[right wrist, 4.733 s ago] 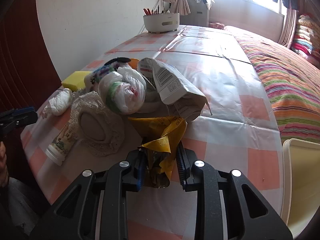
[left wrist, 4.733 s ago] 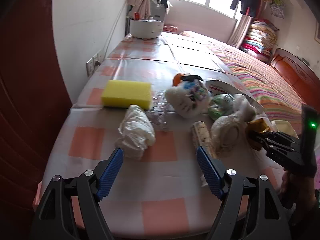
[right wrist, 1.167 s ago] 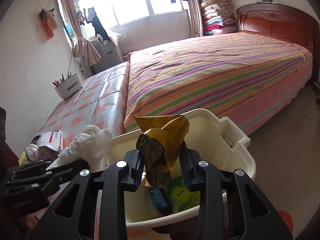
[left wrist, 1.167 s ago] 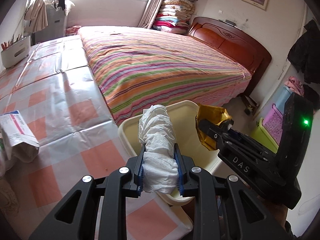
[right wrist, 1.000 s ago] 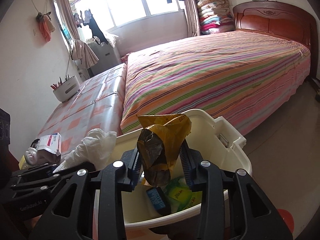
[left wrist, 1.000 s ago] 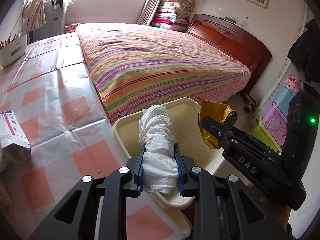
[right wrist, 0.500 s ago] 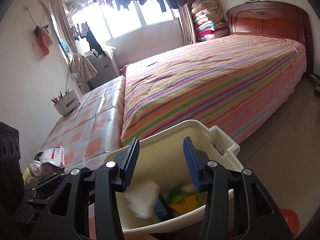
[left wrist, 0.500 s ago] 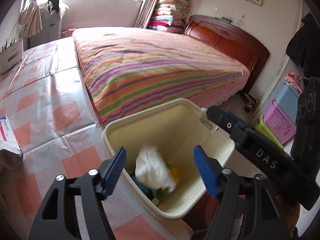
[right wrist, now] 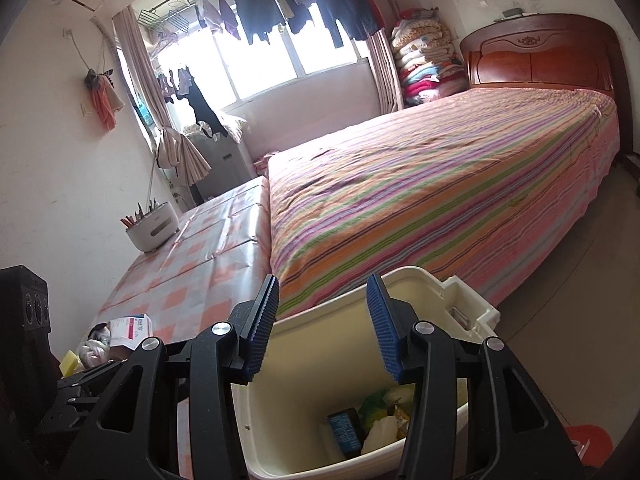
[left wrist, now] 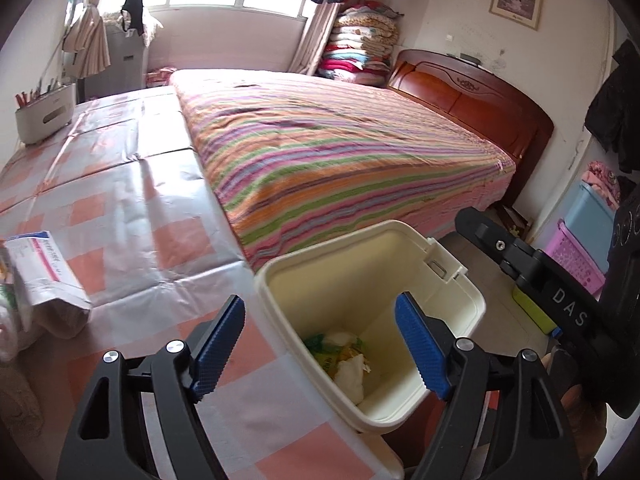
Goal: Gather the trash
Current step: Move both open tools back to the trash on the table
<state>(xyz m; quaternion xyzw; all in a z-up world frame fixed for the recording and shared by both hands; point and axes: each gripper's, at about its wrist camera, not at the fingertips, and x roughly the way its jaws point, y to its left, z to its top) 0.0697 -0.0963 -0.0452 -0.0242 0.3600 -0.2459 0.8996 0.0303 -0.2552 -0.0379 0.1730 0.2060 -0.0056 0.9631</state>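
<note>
A cream plastic bin (left wrist: 400, 264) stands at the table's corner, below both grippers. Inside lie a crumpled white wad (left wrist: 350, 374) and yellow-green wrappers (left wrist: 332, 348). My left gripper (left wrist: 319, 304) hangs over the bin, its jaws opening with nothing between them. In the right wrist view the bin (right wrist: 320, 360) holds a dark blue packet (right wrist: 344, 426), white paper (right wrist: 380, 432) and a yellow wrapper (right wrist: 400, 412). My right gripper (right wrist: 323, 284) is open and empty above the bin's rim. Its black body (left wrist: 540, 276) shows at the right of the left wrist view.
The table with a pink checked cloth (left wrist: 120, 208) runs along a striped bed (left wrist: 340, 152). A white paper bag (left wrist: 44, 268) lies at the table's left, a white holder (left wrist: 44, 116) at its far end. A purple basket (left wrist: 576, 256) sits on the floor.
Both grippers opened and let go: the white wad and the yellow wrapper dropped into the bin. Both grippers have since lifted a little.
</note>
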